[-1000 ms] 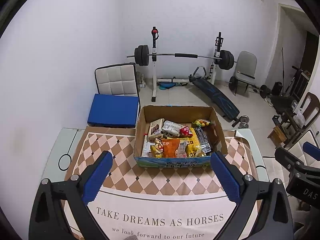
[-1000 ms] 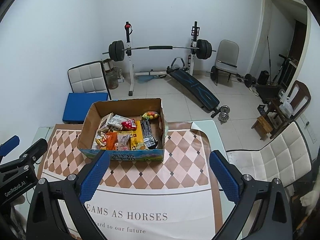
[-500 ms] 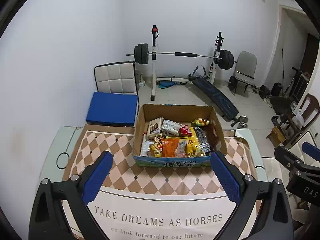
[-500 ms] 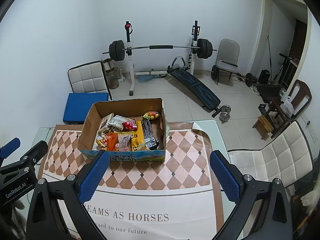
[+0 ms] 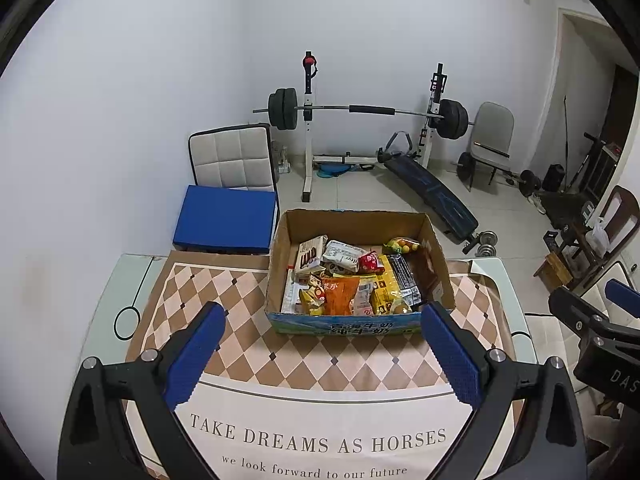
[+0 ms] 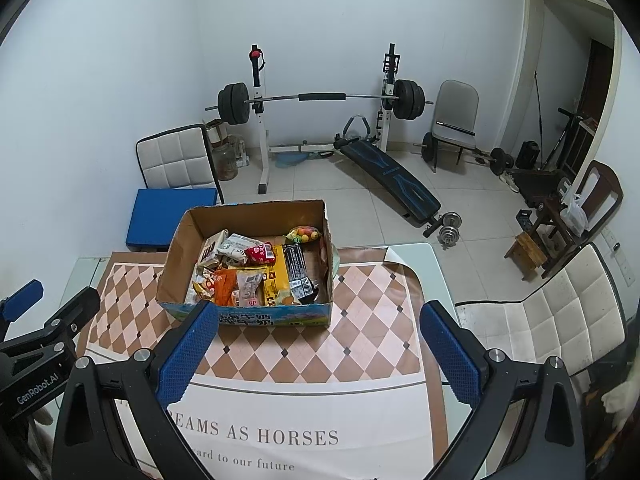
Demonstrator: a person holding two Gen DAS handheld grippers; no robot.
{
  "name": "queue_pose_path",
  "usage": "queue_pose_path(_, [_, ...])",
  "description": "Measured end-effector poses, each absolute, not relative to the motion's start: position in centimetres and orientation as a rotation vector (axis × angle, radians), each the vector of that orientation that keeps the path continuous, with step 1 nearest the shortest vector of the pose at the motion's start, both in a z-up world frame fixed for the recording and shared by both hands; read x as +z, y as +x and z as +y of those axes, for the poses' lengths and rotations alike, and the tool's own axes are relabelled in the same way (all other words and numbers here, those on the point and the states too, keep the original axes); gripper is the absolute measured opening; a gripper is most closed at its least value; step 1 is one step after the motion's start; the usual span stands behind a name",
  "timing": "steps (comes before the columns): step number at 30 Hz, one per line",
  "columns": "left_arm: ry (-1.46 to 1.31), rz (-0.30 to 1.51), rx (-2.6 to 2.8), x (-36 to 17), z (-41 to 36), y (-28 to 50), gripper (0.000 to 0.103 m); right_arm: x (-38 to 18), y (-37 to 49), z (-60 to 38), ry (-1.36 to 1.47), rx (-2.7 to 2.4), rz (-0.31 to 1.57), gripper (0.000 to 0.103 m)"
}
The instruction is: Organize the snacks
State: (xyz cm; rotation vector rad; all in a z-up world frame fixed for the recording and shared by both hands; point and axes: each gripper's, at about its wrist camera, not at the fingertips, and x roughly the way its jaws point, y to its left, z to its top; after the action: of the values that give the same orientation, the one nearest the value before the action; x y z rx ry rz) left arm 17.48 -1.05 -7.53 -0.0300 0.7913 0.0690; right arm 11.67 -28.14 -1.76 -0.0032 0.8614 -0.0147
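Brown corrugated card forms the snack box (image 5: pixel 434 248), which sits on the table ahead of both pairs of jaws, its long axis running across our view and its printed blue front wall turned toward us. Chinese characters run along that front wall; we cannot read them surely. Inside, the packets lie mostly with their length pointing away from us: an orange packet (image 5: pixel 340 294) just beyond the near wall, a yellow packet (image 5: pixel 385 292) beside it, a black wrapper (image 5: pixel 403 276) further toward the right jaw, a small red packet (image 5: pixel 370 262) and a bag of coloured sweets (image 5: pixel 402 245) at the far wall.

We hold the left gripper (image 5: pixel 322 334) with its blue pads spread wide, nothing between them, the box centred just beyond the gap. The right gripper (image 6: pixel 318 330) likewise stands wide apart and empty; the box lies ahead of its left jaw.

Beneath the jaws the checkered tablecloth (image 5: pixel 240 304) reads "TAKE DREAMS AS HORSES" and "we look forward to our future". The left tool's body, seen from the right wrist, bears "GenRobot.AI".
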Motion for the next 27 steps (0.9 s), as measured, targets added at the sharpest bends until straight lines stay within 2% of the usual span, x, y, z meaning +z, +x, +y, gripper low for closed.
queue_pose_path(27, [-0.027, 0.782, 0.064, -6.77, -1.33, 17.33, 0.100, -1.15, 11.73, -27.57, -0.018, 0.002, 0.856, 0.103])
